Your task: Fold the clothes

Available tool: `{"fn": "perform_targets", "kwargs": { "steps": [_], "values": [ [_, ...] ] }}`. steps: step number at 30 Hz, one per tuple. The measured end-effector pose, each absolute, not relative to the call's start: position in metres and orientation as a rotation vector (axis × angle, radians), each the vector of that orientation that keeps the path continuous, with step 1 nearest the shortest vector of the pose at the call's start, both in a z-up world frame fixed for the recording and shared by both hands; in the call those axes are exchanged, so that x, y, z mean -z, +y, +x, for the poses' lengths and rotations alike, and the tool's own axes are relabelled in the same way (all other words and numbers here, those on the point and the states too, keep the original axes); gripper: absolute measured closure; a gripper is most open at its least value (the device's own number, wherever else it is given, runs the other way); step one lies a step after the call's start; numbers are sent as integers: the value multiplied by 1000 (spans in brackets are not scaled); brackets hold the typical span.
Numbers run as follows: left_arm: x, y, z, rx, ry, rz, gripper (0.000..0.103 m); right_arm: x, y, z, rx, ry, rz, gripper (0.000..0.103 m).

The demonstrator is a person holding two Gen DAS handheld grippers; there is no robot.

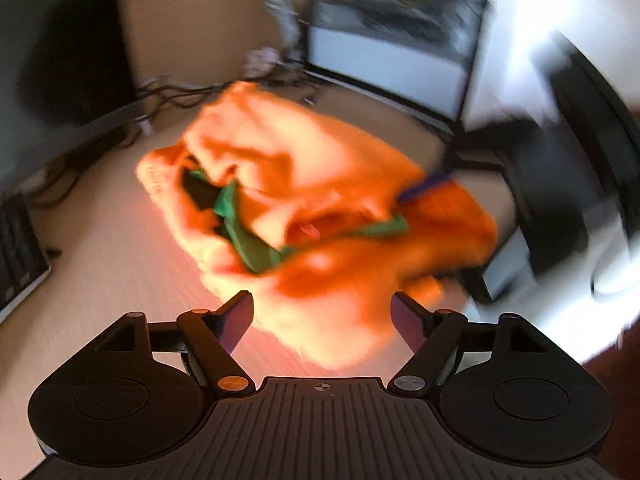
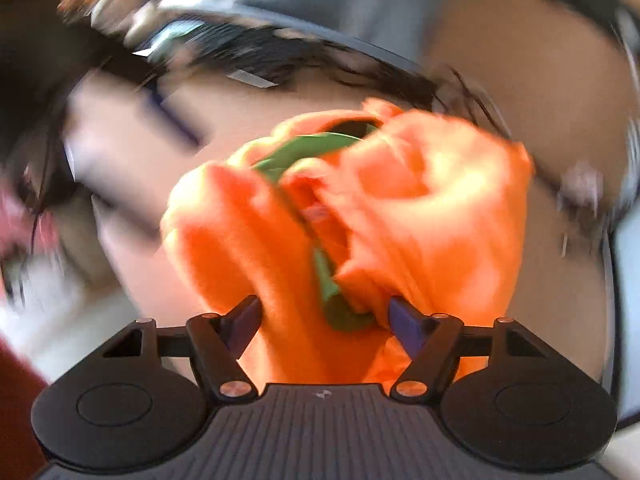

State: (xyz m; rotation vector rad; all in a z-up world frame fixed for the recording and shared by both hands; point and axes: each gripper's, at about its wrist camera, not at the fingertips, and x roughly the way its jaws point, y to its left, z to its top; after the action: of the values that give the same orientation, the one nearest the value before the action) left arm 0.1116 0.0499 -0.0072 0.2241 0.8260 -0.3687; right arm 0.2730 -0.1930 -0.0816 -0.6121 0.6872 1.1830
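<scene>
An orange garment [image 1: 320, 208] with a green collar band [image 1: 248, 236] lies bunched on the pale wooden table [image 1: 112, 264]. Both views are smeared by motion blur. My left gripper [image 1: 322, 316] is open, its fingers spread wide just short of the garment's near edge. In the right wrist view the same orange garment [image 2: 400, 208] fills the centre, with the green collar band [image 2: 332, 292] running down between the fingers. My right gripper [image 2: 326, 316] is open too, and cloth sits in the gap between its spread fingers. A purple pad of the right gripper [image 1: 428, 184] shows at the garment's far right.
A monitor [image 1: 392, 48] stands at the back of the table with tangled black cables [image 1: 176, 92] beside it. A keyboard [image 1: 20, 256] lies at the left edge. Dark equipment [image 1: 560, 184] sits on the right. Bare table surface lies in front left of the garment.
</scene>
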Motion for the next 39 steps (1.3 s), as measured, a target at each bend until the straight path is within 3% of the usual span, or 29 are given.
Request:
{"fn": "perform_targets", "kwargs": {
  "steps": [4,7,9,11,18,22,23,24,27,30,34,39],
  "values": [
    [29,21,116,349,799,467,19,79,-202,286,-1178,757,-516,32],
    [42,13,133,315,779,524,18,69,-211,267,-1211,663,-570,28],
    [42,19,147,287,794,456,18,66,-217,250,-1202,528,-681,14],
    [37,31,159,271,811,330,18,70,-227,235,-1190,437,-777,9],
    [23,57,187,247,831,-22,19,98,-206,229,-1150,292,-913,8],
    [18,54,189,264,813,-59,19,109,-180,236,-1112,187,-993,9],
    [17,50,185,276,810,-23,19,106,-177,242,-1127,213,-990,19],
    [15,46,180,290,804,22,19,103,-173,249,-1145,247,-984,41],
    [12,34,158,343,768,215,12,84,-171,275,-1206,465,-845,74],
    [17,20,134,384,686,471,9,65,-178,278,-1231,546,-796,84],
    [27,7,122,430,561,721,9,41,-187,271,-1300,640,-805,86],
    [32,-5,133,616,537,697,11,16,-202,246,-1349,652,-913,90]
  ]
}}
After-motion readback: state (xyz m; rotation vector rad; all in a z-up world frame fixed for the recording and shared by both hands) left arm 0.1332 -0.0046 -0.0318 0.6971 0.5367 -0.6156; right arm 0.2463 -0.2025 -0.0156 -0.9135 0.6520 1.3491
